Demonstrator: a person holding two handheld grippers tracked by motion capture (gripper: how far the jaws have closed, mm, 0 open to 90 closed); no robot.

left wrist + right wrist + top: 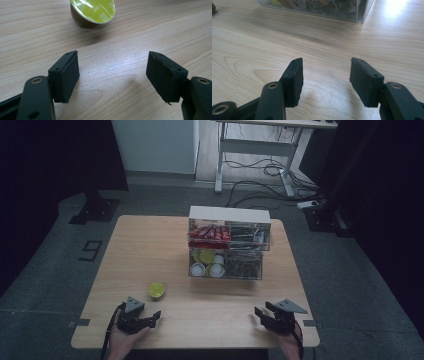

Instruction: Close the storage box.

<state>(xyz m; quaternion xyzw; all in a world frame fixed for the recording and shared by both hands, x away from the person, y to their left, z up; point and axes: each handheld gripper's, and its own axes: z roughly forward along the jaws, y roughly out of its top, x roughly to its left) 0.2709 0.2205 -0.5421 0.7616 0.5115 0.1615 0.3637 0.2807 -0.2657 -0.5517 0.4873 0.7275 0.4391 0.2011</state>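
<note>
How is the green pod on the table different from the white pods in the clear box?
The green pod has a yellow-green lid; the white pods have white lids. The green pod lies alone on the bare table, tipped on its side near the left gripper; the white pods sit together in the lower level of the clear box. The green pod is out in the open, while the white pods are behind clear walls. All are small round pods.

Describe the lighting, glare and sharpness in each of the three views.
High view: dim and underexposed, dark surroundings, the clear plastic drawer organiser soft in detail. Left gripper view: brighter, a pale sheen on the light wooden table, the lime-green foil-lidded coffee capsule fairly sharp and casting a soft shadow. Right gripper view: blown-out glare on the table at top right, the organiser slightly blurred.
</note>
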